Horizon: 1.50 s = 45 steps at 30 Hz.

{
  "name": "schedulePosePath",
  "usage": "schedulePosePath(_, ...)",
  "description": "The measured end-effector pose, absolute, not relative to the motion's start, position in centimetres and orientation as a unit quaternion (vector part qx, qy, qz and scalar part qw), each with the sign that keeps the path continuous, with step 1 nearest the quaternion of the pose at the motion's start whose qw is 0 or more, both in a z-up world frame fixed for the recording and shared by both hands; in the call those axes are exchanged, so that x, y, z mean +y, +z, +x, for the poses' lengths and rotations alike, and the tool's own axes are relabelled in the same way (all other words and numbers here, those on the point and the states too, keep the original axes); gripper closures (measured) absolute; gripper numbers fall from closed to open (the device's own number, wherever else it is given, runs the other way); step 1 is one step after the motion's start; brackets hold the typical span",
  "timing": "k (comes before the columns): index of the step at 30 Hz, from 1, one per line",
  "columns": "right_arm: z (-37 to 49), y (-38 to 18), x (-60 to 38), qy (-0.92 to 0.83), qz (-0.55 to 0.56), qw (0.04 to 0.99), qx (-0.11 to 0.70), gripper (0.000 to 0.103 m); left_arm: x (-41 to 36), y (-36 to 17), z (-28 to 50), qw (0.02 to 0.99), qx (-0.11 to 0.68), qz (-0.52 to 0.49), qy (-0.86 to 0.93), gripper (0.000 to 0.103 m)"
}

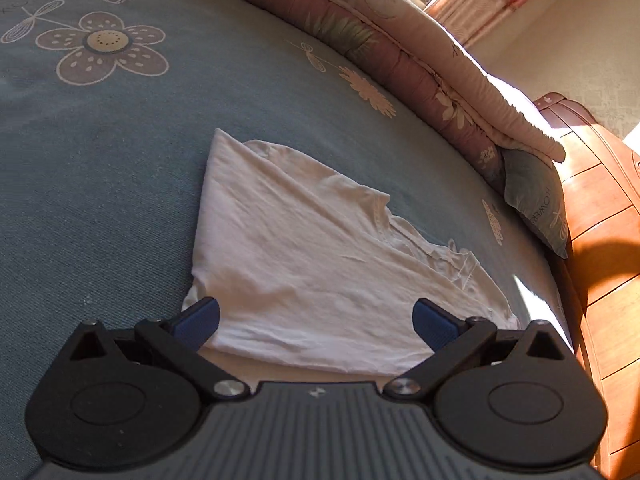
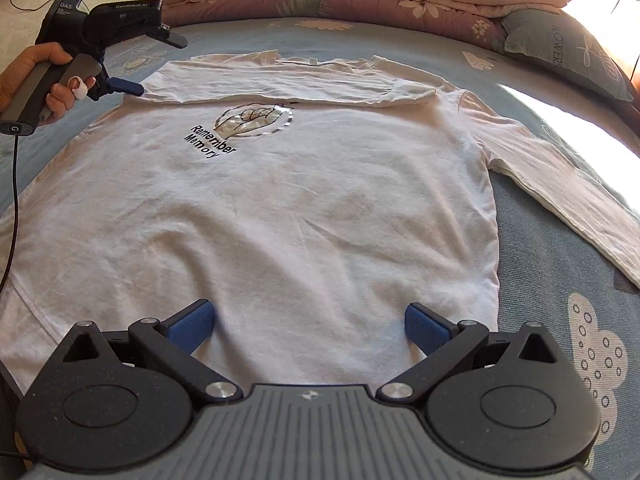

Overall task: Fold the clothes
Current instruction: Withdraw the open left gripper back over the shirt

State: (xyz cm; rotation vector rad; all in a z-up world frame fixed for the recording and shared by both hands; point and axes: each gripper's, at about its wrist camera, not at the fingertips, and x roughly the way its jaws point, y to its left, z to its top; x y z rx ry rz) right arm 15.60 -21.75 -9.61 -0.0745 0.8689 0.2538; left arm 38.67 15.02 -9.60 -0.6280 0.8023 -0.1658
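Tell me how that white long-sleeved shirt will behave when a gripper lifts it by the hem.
The white shirt is probably floppy: it lies flat and wrinkled on the bed, so it will likely drape and sag from the right gripper. It looks thin, so likely light. The unfolded sleeve may trail and drag.

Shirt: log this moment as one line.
shirt: flat on bed, one sleeve folded across chest, other out | left gripper: open at shoulder | right gripper: open at hem

The shirt (image 2: 280, 216) hem runs off left; its folded sleeve perhaps hides the collar.
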Motion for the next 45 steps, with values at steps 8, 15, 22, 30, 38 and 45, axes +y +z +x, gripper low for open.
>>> schedulePosePath(8,15.7,-9.8,-21.5,0.119,-0.039,0.902,0.413,0.000,17.9,-10.0,36.5,0.820,0.380,-0.399,-0.155,0.001)
schedulePosePath(15,15.7,-9.9,-21.4,0.118,-0.041,0.903,0.410,0.000,18.4,-13.1,36.8,0.823,0.309,-0.470,-0.081,0.001)
schedulePosePath(22,15.6,-9.8,-21.4,0.120,-0.042,0.903,0.411,0.000,18.8,-12.2,35.6,0.830,0.313,-0.460,-0.032,0.007)
schedulePosePath(30,15.6,-9.8,-21.3,0.119,-0.045,0.902,0.412,0.000,17.6,-9.9,38.1,0.855,0.312,-0.413,-0.046,0.002)
schedulePosePath(38,15.6,-9.8,-21.4,0.121,-0.045,0.902,0.412,0.000,16.3,-11.4,39.2,0.866,0.328,-0.376,-0.024,0.005)
schedulePosePath(45,15.3,-10.0,-21.6,0.116,-0.033,0.907,0.404,0.000,12.0,-7.6,36.2,0.889,0.346,-0.281,-0.102,0.004)
